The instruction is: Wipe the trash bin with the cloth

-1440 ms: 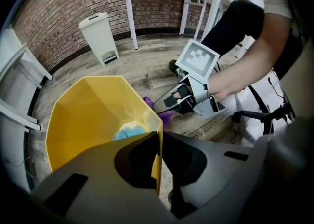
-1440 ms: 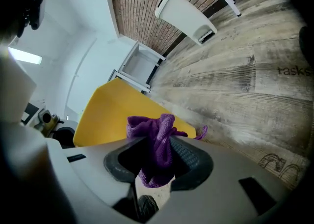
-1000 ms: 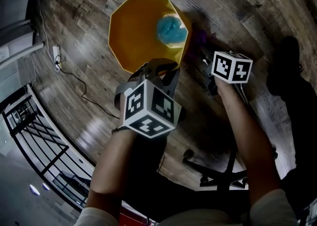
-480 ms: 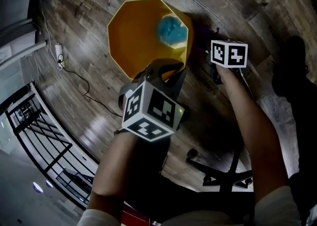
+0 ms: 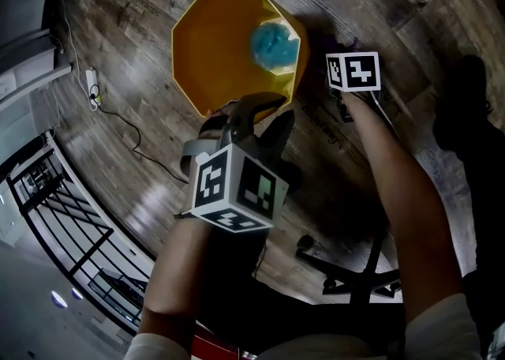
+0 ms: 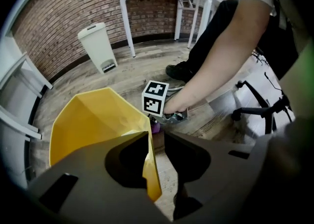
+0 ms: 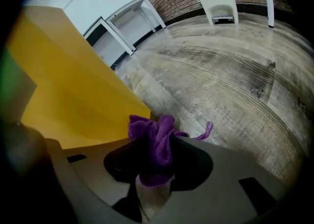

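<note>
The yellow, eight-sided trash bin (image 5: 207,43) stands mouth-up at upper centre. The left gripper (image 6: 157,144) has just been opening around its rim. The right gripper (image 7: 158,155) pinches the purple cloth (image 7: 149,130).

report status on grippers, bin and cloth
Left gripper jaws just opening, yellow bin rim between them. Right gripper shut on purple cloth beside bin's outer wall. Blue wad inside bin.

The left tool (image 6: 156,138) straddles the rim wall of the yellow trash bin (image 6: 93,120). Its jaws have just been opening: the wall lies against one jaw, clear of the other. Just beyond the bin, a hand holds the right tool (image 6: 164,119) low over the wooden floor (image 6: 122,66), with purple cloth (image 6: 155,127) showing beneath it.
</note>
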{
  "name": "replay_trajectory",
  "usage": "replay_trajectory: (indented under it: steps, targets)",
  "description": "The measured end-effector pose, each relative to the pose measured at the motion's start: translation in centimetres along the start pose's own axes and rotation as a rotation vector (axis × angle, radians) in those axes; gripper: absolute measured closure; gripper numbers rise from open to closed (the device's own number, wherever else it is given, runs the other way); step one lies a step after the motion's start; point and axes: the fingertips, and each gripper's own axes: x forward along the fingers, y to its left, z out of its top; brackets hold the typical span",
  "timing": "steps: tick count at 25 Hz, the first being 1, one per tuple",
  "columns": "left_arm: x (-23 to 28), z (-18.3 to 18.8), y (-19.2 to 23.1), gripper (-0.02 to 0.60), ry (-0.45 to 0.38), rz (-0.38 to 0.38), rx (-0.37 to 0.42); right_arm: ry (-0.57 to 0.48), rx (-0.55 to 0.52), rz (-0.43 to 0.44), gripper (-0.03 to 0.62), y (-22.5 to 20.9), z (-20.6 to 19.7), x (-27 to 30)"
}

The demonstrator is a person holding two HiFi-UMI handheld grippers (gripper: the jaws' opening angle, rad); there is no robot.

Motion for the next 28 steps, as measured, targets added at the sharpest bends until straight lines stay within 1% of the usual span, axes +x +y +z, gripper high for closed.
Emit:
replay_trajectory:
  steps: [1,3,4,7,9,13,14,16,19,21,24,28]
  targets:
    - [-0.5,0.0,-0.2,0.479,-0.007,-0.003,0.023,-0.012,0.007,0.001,0.462,-0.1,0.2,-0.6]
    - [-1.5,-0.6,-0.5,0.441,-0.008,-0.003,0.058,-0.054,0.051,0.025,0.463,-0.2,0.7,-2.5]
    - [-1.9,-1.2,-0.5,0.433,0.006,-0.004,0.073,-0.081,0.086,0.049,0.462,-0.1,0.9,-3.6]
    - [-2.0,-3.8,-0.9,0.431,0.083,-0.02,0.097,-0.164,0.188,0.135,0.462,0.5,1.3,-7.2]
    - [-1.5,-5.1,-0.8,0.431,0.129,-0.012,0.101,-0.209,0.241,0.181,0.462,0.7,1.3,-9.4]
    - [-0.8,-5.9,0.1,0.433,0.161,0.027,0.091,-0.284,0.294,0.265,0.462,2.1,1.5,-12.8]
    - [-0.7,-6.0,0.2,0.442,0.163,0.034,0.087,-0.302,0.298,0.289,0.462,2.7,1.7,-13.5]
    - [-0.7,-5.9,0.6,0.5,0.172,0.041,0.074,-0.335,0.314,0.355,0.462,3.9,2.3,-14.8]
    - [-0.5,-5.3,0.6,0.508,0.177,0.032,0.056,-0.375,0.367,0.456,0.462,5.4,3.1,-16.3]
    - [-0.2,-4.4,0.6,0.522,0.158,0.034,0.05,-0.402,0.387,0.509,0.462,6.5,3.6,-17.2]
    - [0.1,-2.9,0.7,0.546,0.125,0.04,0.035,-0.442,0.37,0.593,0.462,8.4,4.8,-18.7]
    - [0.3,-2.7,1.1,0.548,0.121,0.034,-0.017,-0.499,0.366,0.674,0.462,9.7,6.7,-20.9]
